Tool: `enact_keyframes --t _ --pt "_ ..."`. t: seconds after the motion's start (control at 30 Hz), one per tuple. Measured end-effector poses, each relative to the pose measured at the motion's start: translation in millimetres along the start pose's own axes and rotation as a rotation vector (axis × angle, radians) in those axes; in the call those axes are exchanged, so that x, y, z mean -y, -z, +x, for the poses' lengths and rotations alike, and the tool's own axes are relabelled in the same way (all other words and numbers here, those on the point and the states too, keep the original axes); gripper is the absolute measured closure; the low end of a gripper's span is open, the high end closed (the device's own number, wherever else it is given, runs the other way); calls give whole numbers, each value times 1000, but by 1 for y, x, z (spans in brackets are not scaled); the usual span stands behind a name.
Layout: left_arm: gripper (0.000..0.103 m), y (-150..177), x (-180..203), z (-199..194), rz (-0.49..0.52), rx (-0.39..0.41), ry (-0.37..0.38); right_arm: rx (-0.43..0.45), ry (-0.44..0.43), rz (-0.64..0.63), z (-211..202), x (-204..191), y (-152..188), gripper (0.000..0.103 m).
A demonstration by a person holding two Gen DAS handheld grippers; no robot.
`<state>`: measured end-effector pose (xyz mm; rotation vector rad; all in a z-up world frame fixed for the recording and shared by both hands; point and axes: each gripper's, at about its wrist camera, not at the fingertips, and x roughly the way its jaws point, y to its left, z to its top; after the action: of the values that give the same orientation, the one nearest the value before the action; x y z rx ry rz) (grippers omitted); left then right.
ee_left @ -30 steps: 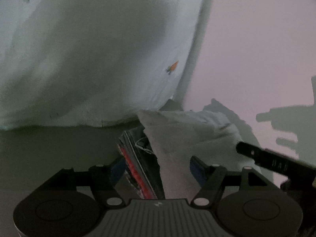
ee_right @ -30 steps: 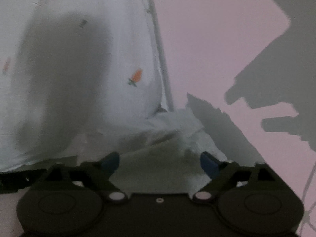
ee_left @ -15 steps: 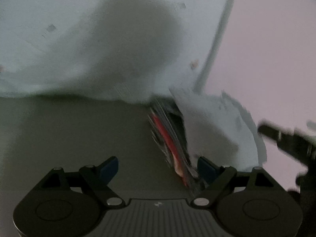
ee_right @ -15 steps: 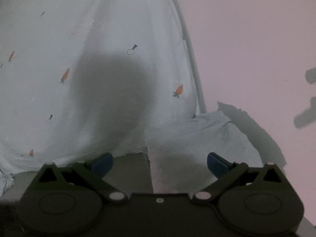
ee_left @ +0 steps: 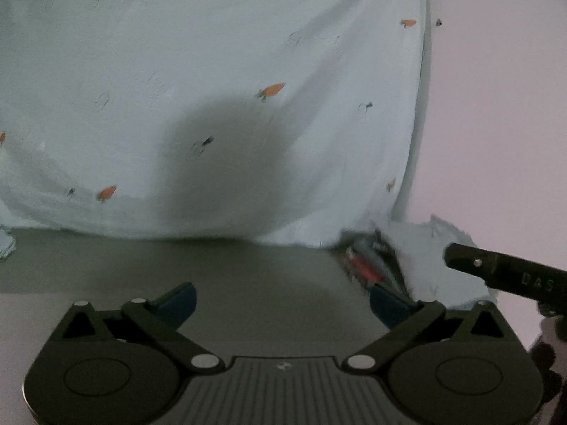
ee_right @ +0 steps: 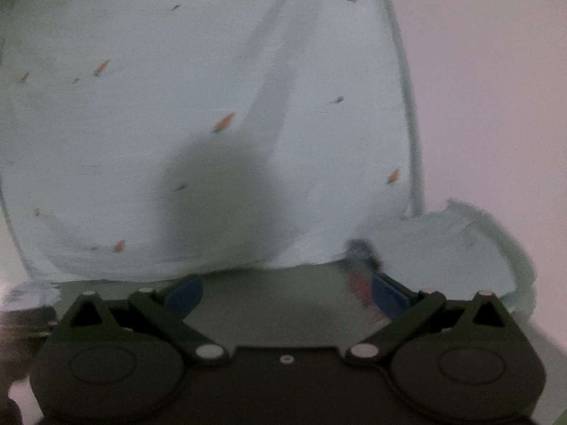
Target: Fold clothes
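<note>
Left wrist view. A pale sheet [ee_left: 219,81] printed with small orange carrots fills the far left and centre, with a dark round shadow [ee_left: 226,163] on it. Its near edge meets a grey surface [ee_left: 177,269] that runs toward me. My left gripper [ee_left: 281,299] sits over that surface, its blue-tipped fingers [ee_left: 179,299] spread wide; the jaws have just been opening, and only bare surface lies between them. To the right, a blurred item with a red stripe [ee_left: 365,265] lies just beyond the right fingertip, apart from it as far as I can tell. Beside it on the right rests a folded pale garment [ee_left: 436,248], against the sheet's lower right corner. A dark bar of my right gripper [ee_left: 503,272] crosses the garment's near right part. A pinkish wall [ee_left: 496,113] stands far right.

Right wrist view. The same sheet [ee_right: 177,88] covers the far left and centre, with a shadow [ee_right: 219,194] on it. My right gripper [ee_right: 285,292] has its fingers [ee_right: 184,294] spread, with grey surface [ee_right: 276,304] between them. The red-striped item [ee_right: 359,276], blurred, lies just at the right fingertip; I cannot tell whether they touch. The garment [ee_right: 457,244] sits to the right, before the wall [ee_right: 496,88].
</note>
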<state>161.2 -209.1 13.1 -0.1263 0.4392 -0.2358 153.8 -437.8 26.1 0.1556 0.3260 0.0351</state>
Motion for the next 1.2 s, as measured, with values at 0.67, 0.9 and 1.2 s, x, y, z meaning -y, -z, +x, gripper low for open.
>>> enact_keyframes --t 0.67,0.9,1.2 --pt "0 67 -121 -162 -18 -103 -127 -233 -22 -96 -127 -181 97 6" --pt "0 74 -126 -181 -27 -98 -161 -242 -24 -118 -134 -187 104 6" --pt "0 79 -116 -193 -2 -84 -164 -235 -45 -145 -144 -191 110 6"
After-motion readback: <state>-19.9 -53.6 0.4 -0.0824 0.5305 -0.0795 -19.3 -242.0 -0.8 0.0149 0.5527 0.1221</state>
